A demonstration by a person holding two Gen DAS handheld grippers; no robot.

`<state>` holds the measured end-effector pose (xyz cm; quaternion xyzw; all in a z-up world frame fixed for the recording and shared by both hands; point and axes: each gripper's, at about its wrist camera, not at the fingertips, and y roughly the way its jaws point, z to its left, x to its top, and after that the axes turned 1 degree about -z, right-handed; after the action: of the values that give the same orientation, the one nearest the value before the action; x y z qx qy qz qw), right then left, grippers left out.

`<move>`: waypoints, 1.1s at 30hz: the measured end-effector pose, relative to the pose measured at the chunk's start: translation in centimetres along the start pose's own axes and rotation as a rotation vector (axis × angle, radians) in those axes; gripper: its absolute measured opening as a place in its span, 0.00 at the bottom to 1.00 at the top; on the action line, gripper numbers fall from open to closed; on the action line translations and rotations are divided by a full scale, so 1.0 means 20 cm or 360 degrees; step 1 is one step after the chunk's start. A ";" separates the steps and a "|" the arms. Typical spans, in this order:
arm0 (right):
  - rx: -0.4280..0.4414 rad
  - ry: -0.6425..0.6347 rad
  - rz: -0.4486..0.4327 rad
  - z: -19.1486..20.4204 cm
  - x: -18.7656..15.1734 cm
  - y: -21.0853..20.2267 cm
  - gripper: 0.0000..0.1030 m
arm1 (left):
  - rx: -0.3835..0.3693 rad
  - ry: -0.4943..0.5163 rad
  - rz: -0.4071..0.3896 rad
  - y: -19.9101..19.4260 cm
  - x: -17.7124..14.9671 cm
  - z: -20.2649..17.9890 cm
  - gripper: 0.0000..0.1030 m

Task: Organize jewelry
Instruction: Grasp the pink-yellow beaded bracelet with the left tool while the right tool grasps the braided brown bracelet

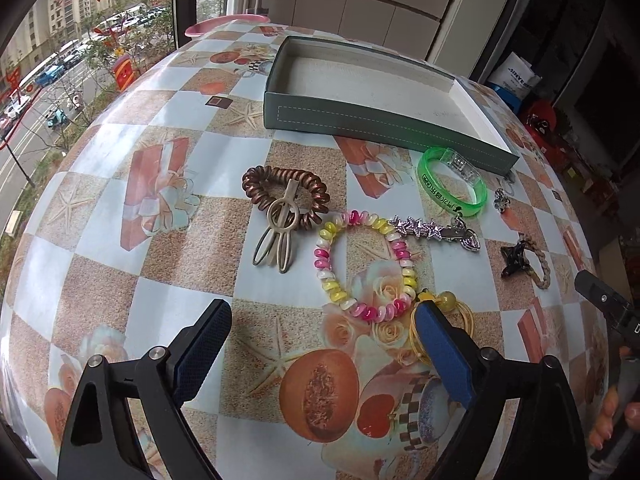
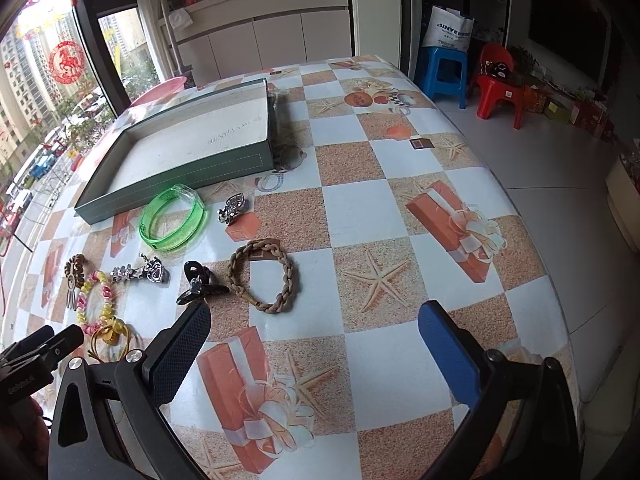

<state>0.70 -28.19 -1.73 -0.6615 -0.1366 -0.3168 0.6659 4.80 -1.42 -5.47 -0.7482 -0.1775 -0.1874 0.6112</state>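
A green open box (image 1: pixel 360 118) (image 2: pixel 172 178) lies empty at the back of the table. Before it lie a green bangle (image 1: pixel 452 188) (image 2: pixel 174 218), a brown coil hair tie (image 1: pixel 284 192) with a beige clip (image 1: pixel 276 232), a pink-yellow coil bracelet (image 1: pixel 364 268) (image 2: pixel 96 300), a silver star clip (image 1: pixel 436 230) (image 2: pixel 140 272), a dark claw clip (image 1: pixel 516 260) (image 2: pixel 200 284), a braided bracelet (image 2: pixel 264 276), a silver ring (image 2: pixel 232 208) and a yellow tie (image 1: pixel 444 320) (image 2: pixel 112 336). My left gripper (image 1: pixel 320 320) is open just short of the coil bracelet. My right gripper (image 2: pixel 316 320) is open near the braided bracelet.
The table (image 2: pixel 400 208) has a patterned cloth; its right edge drops to a tiled floor with a blue stool (image 2: pixel 444 72) and a red chair (image 2: pixel 500 84). A pink basin (image 1: pixel 224 24) sits by the window. A round glass charm (image 2: pixel 292 158) lies beside the box.
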 end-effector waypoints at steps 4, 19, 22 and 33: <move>-0.0031 -0.0027 0.0016 0.00 0.05 0.06 0.94 | 0.0009 -0.0051 -0.0001 0.03 0.03 0.00 0.92; -0.0051 -0.0222 0.0125 0.14 0.05 0.24 0.52 | 0.0210 0.0113 -0.0028 0.06 0.03 -0.14 0.33; -0.0024 -0.0245 0.0127 0.16 0.04 0.23 0.35 | 0.0161 0.0168 -0.0033 0.06 0.02 -0.16 0.21; 0.0139 -0.0121 0.0056 0.07 0.04 0.09 0.06 | -0.0149 0.0170 -0.0119 -0.13 0.01 -0.12 0.21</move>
<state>2.74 -27.15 -2.44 -0.6459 -0.1638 -0.2733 0.6938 3.50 -3.18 -2.74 -0.7576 -0.1636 -0.2580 0.5768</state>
